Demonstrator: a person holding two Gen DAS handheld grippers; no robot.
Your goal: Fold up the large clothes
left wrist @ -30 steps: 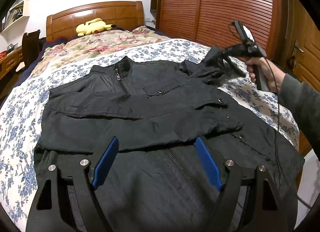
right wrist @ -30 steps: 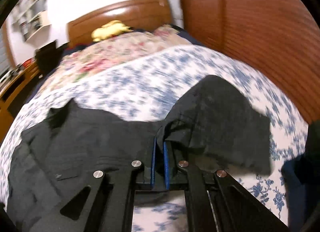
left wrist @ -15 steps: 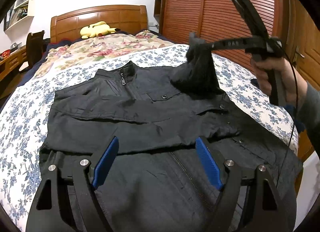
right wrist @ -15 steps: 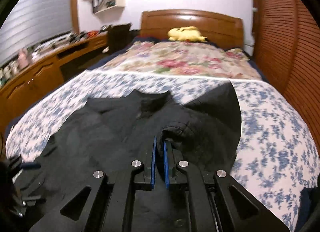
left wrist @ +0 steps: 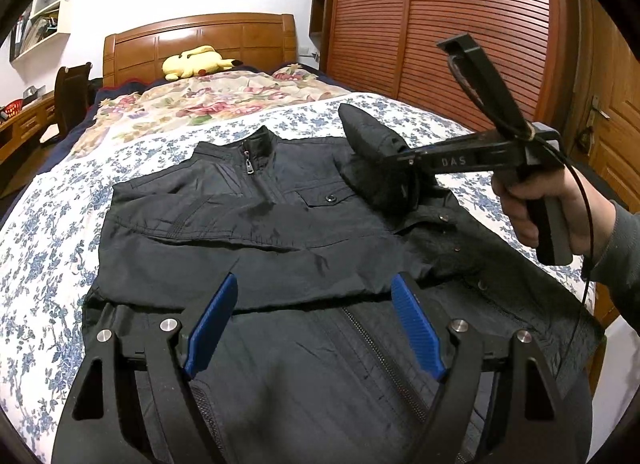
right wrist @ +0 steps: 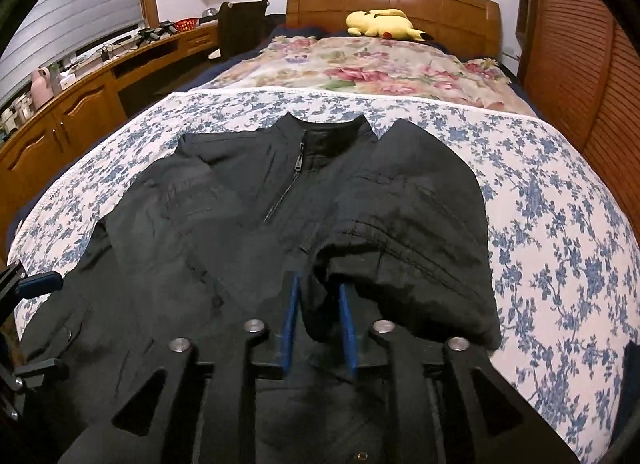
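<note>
Lay flat on the bed, front side up, collar at the far end toward the headboard: a black jacket, zipper partly closed. Had one sleeve already folded across the chest, from left to right.

Hovered over the near hem of the jacket, blue pads spread wide apart and holding nothing: the left tool.

Was held at the right side of the bed, raised above the jacket: the right tool. Had the cuff of the other sleeve between its blue pads. Showed a narrow gap between those pads in the right wrist view, with dark cloth bunched inside; cannot tell if the cloth was truly pinched or only resting there. Hung lifted off the bed, this sleeve, draped toward the chest of the jacket.

Rested by the headboard at the far end: a yellow plush toy.
</note>
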